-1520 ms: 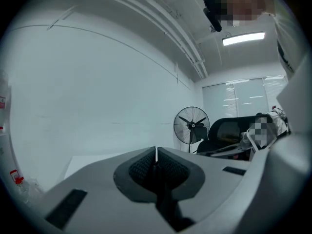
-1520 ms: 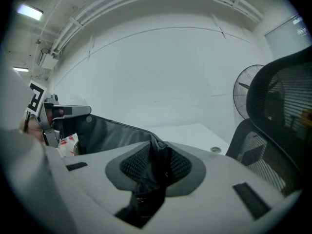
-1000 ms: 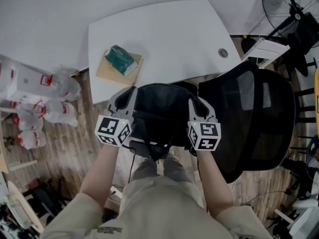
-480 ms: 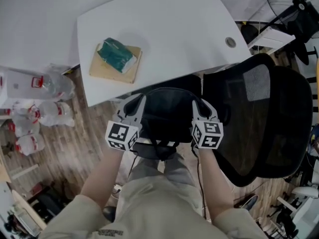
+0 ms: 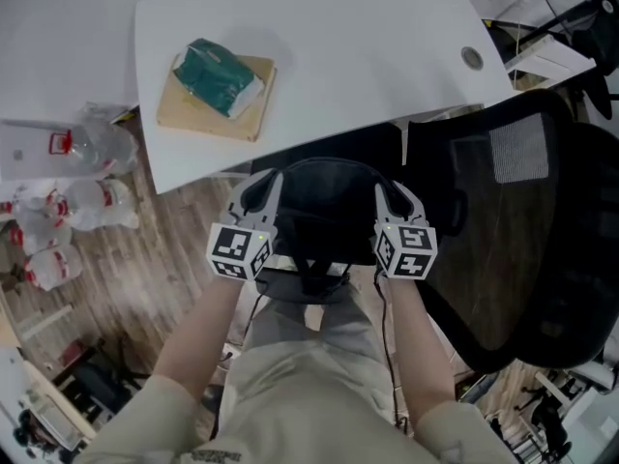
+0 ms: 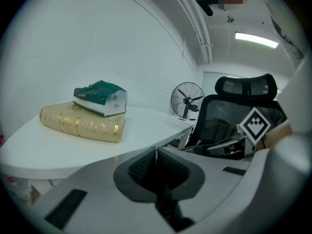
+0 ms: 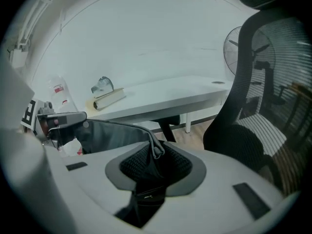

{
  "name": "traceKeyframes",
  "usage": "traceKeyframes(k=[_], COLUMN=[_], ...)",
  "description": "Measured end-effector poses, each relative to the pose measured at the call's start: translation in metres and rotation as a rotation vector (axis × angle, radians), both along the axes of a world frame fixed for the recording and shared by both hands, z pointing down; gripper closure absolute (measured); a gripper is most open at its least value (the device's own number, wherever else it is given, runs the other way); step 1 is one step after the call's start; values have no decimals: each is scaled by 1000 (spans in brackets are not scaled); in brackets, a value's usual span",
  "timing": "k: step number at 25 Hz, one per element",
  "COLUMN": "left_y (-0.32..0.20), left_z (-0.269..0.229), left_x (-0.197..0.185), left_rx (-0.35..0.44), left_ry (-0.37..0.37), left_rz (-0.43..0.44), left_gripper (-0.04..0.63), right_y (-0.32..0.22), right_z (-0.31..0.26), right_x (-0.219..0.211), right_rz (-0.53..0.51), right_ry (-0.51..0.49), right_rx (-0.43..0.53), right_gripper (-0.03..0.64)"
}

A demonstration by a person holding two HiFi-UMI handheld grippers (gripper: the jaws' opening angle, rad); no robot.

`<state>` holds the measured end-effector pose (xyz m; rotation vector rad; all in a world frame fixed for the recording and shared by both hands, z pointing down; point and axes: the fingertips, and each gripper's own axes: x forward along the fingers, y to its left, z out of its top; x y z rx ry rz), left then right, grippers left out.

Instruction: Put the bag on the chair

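A black bag hangs in front of the person's legs, held by its rim on both sides. My left gripper is shut on the bag's left edge, with dark fabric pinched between its pads. My right gripper is shut on the right edge, where the rim fabric pokes up between the jaws. The bag's open mouth stretches from it toward the left gripper. The black mesh chair stands just to the right of the bag, its seat low beside the right gripper.
A white table lies straight ahead, its edge just beyond the bag, with two stacked books on it. Plastic bottles sit on the wooden floor at the left. A fan stands behind the chair.
Both grippers keep their hold on the bag. The person has come closer to the table, and the chair now sits nearer and further right in the head view.
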<state>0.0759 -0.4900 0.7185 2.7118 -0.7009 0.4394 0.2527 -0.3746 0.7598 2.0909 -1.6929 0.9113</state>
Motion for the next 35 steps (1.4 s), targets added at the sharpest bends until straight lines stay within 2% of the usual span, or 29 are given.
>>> traceKeyframes(k=[6,13,18,25,29,32,35], left_y=[2,10,8,12,15,16,21], left_z=[44,86,103,100,94,79,54], left_x=[-11,-21,-22,-20,-25,-35,-36], left_rx=[-60,-94,-130,-174,-158,-134,-105], left_ry=[-27,-98,-134,-135,-171,-174,-152], left_rz=[-34,-7,-24,-34,-21,-26,17], left_gripper=[566,566,566,561,554,554,554], right_y=[6,15,15,24,33,38,37], right_z=[33,69,84,93,86,70,41], right_x=[-10,-21,-23,-18,-18,-21,-24], right_rz=[-21,-11,2,-5,4,25,33], right_ry=[-15,-43,-60,-98,-87,-95,-91], right_rx=[-37,-94,-128,-231,-263,-259,-213], right_gripper=[514,509,504,476,432,414,420])
